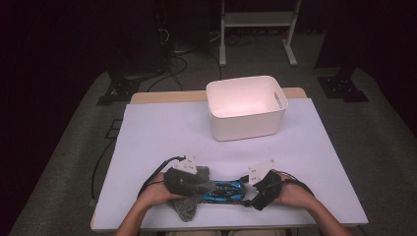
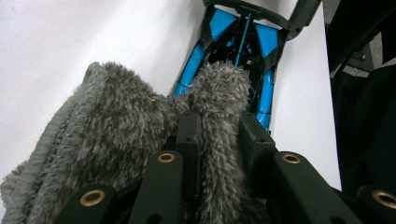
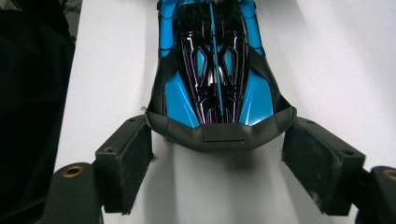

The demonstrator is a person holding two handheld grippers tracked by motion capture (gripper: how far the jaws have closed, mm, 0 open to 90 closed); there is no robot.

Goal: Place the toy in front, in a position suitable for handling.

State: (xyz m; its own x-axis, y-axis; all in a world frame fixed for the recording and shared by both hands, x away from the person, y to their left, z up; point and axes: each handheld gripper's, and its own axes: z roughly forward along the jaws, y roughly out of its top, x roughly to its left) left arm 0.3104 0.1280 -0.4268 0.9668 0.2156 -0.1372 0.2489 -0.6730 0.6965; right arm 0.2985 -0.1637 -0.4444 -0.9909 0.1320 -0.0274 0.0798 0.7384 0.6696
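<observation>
A blue and black toy car (image 1: 223,191) lies on the white table (image 1: 162,132) near the front edge, between my two grippers. My left gripper (image 1: 199,184) is shut on a grey fluffy cloth (image 1: 189,206). In the left gripper view the cloth (image 2: 116,126) is pinched between the jaws of the left gripper (image 2: 219,126), and its tip rests against the car (image 2: 219,28). The right gripper (image 1: 251,189) meets the car's other end. In the right gripper view the right gripper (image 3: 219,156) has its pads pressed on both ends of the black wing of the car (image 3: 212,70).
A white plastic bin (image 1: 246,108) with handle cut-outs stands at the far middle of the table. Dark floor, cables and a white rack's legs (image 1: 255,29) lie beyond the table's far edge.
</observation>
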